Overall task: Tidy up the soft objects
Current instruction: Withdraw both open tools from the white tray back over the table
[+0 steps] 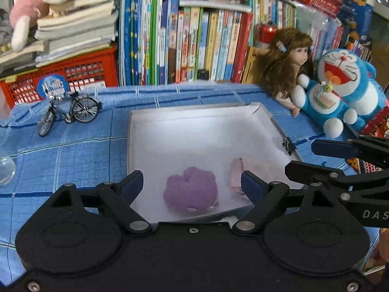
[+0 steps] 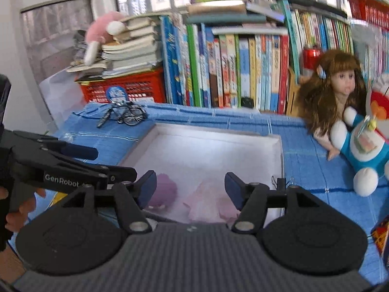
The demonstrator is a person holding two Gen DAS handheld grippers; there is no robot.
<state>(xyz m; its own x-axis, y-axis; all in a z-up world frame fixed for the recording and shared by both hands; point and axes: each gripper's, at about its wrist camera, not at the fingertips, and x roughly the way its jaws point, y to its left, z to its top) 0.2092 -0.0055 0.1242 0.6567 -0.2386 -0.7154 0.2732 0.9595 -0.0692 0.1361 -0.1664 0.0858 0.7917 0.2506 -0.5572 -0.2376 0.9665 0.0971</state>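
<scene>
My left gripper (image 1: pixel 192 185) is matt black plastic with dull metal rivets, and its pads (image 1: pixel 132 186) look like smooth blue rubber. The purple toy (image 1: pixel 190 192) below is fuzzy knitted yarn, and the pink cloth (image 1: pixel 237 175) beside it is soft and matt. Both lie in a smooth white cardboard tray (image 1: pixel 194 131). A ribbed blue cloth (image 1: pixel 80 150) covers the worktop, carrying a shiny metal toy bicycle (image 1: pixel 69 113).

The left tongs (image 1: pixel 192 182) were matte black, with round pivot housings, silver screws and dark blue pads. The right tongs (image 2: pixel 190 186) matched them, mounted on a grey ribbed plate. White "GenRobot" lettering ran along the left tongs' side arm in the right wrist view.
</scene>
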